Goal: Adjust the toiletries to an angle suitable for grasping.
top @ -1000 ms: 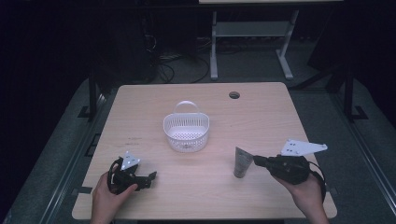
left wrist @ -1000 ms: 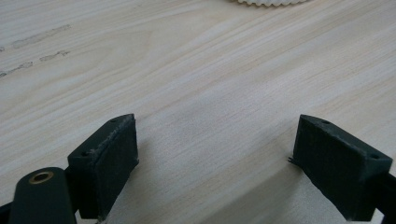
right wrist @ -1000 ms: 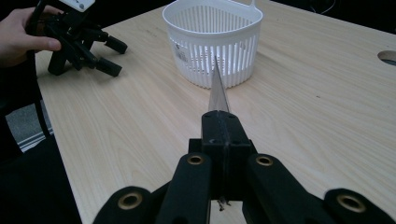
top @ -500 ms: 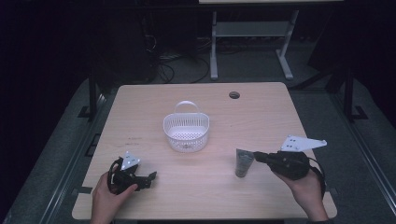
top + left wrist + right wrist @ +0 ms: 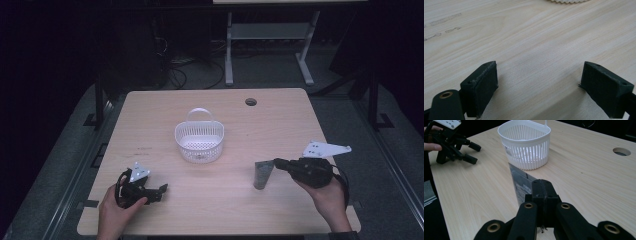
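- Since the earlier frame, the right tool (image 5: 274,163) and the grey packet (image 5: 262,174) it pinches have barely shifted, edging slightly toward the near edge of the desk (image 5: 280,125); the left tool (image 5: 161,191) has stayed put.
- Right tool: its jaws are pressed together on the packet's top corner, as the right gripper view shows (image 5: 541,191), with the packet (image 5: 520,183) hanging below and ahead of the jaws.
- In the high view the packet stands roughly upright, its lower end at or on the desk; whether it touches I cannot tell.
- Left tool: jaws spread, nothing between them, resting low on the desk in the left gripper view (image 5: 537,86), with bare wood ahead.
- White basket (image 5: 199,141): it sits near the middle of the desk, handle up, well apart from both tools; its rim shows at the top edge of the left gripper view (image 5: 567,1).
- Open room: bare wood lies between packet and basket, and a broad bare stretch between the two tools along the near edge.
- Edges: the right hand (image 5: 327,195) is close to the near right corner; the left hand (image 5: 116,212) sits at the near left edge.
- A round cable hole (image 5: 251,102) lies by the far edge, right of the basket.
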Available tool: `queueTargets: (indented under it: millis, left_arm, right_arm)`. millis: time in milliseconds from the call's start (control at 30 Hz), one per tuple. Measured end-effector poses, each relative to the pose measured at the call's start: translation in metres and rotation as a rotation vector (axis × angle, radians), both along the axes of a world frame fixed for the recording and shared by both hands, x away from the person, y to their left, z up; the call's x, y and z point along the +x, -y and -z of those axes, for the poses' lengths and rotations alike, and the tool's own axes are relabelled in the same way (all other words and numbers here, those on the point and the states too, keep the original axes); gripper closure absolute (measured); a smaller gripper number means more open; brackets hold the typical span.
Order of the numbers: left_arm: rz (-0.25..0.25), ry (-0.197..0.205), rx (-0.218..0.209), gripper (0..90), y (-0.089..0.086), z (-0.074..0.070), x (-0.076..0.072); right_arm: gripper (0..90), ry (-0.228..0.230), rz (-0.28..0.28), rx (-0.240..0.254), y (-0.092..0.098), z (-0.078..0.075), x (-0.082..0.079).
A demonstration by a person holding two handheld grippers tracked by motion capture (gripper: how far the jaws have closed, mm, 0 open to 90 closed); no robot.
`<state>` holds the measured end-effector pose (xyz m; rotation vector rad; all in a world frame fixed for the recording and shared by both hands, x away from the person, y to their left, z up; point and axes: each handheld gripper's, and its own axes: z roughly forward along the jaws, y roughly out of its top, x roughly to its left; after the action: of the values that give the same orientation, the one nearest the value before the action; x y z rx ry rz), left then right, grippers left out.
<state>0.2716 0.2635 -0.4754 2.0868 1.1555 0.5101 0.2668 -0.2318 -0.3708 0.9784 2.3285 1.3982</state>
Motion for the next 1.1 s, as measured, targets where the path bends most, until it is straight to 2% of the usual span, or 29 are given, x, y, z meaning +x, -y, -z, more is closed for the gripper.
queueTargets:
  millis: [800,1100]
  left_arm:
    - [0.000,0.000,0.000,12.8,0.000,0.000,0.000]
    - [0.001,0.001,0.002,12.8,0.000,0.000,0.000]
  right_arm:
    - [90.0,-0.012,0.020,0.001,0.001,0.003,0.020]
    - [89.9,-0.013,0.022,0.003,0.004,0.005,0.022]
